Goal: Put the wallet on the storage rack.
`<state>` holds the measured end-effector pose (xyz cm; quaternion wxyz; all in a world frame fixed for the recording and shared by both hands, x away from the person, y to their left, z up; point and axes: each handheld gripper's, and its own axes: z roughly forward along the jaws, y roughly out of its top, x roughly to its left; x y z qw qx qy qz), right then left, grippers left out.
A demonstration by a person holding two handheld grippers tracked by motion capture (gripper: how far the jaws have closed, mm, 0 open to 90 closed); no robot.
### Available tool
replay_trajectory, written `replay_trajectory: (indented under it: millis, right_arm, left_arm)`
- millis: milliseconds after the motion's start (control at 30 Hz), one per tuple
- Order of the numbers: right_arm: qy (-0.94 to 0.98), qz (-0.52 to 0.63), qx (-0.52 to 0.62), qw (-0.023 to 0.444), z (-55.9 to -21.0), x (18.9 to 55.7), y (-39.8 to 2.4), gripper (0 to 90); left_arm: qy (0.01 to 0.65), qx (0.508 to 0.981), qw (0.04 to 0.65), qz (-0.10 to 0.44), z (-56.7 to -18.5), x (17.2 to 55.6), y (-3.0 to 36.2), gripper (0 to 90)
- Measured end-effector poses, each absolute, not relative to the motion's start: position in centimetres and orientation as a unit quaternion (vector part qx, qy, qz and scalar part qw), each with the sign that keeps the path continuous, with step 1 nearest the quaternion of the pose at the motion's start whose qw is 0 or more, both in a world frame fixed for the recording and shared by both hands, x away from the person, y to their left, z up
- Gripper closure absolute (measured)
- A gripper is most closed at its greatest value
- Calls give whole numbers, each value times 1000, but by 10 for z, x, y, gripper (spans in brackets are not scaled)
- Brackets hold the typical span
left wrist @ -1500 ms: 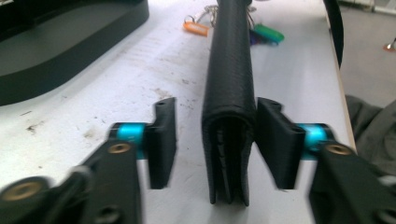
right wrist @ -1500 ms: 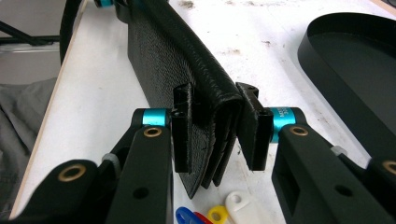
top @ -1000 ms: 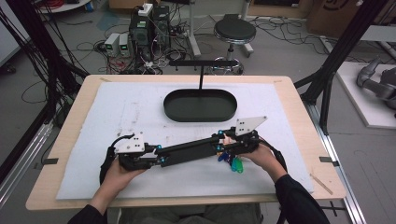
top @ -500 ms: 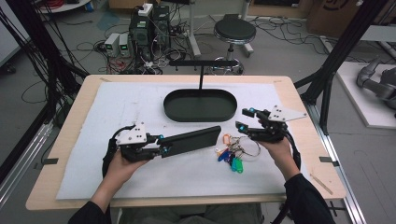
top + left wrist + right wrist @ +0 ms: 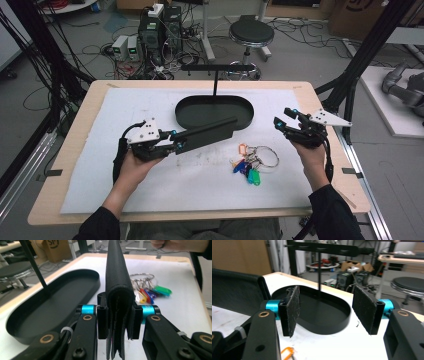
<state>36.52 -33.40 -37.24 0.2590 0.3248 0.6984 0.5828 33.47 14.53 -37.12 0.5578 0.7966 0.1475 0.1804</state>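
Observation:
A long black folded pouch [image 5: 207,132] is held by its near end in my left gripper [image 5: 175,137], whose jaws are shut on it. Its far end reaches over the rim of the black oval tray [image 5: 200,107]. In the left gripper view the pouch [image 5: 117,272] stands edge-up between the pads. A key ring with coloured tags [image 5: 250,162] lies on the white mat, right of the pouch. My right gripper [image 5: 284,117] hovers right of the tray; its jaws have just been opening, with nothing between the pads [image 5: 364,307].
A thin post with a black crossbar [image 5: 215,82] rises from the back of the tray. In the right gripper view the tray [image 5: 322,312] lies straight ahead and an orange key tag [image 5: 287,351] below. The table's right edge is close to my right hand.
My right gripper let go of the pouch's far end, opened and drew off to the right. The left gripper lifted the pouch and swung it toward the tray. The keys lie where they were.

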Motion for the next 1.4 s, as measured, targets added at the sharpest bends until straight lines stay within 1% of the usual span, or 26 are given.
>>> replay_trajectory:
  millis: [233, 767, 1400]
  right_arm:
    - [676, 581, 359, 276, -374, 365, -347, 400]
    - [656, 585, 379, 287, -376, 364, -360, 401]
    - [650, 587, 384, 292, -377, 365, -362, 403]
  left_arm:
    - [159, 789, 559, 198, -366, 353, 130, 748]
    - [183, 782, 552, 224, -365, 397, 113, 748]
    - [199, 774, 555, 231, -371, 432, 100, 748]
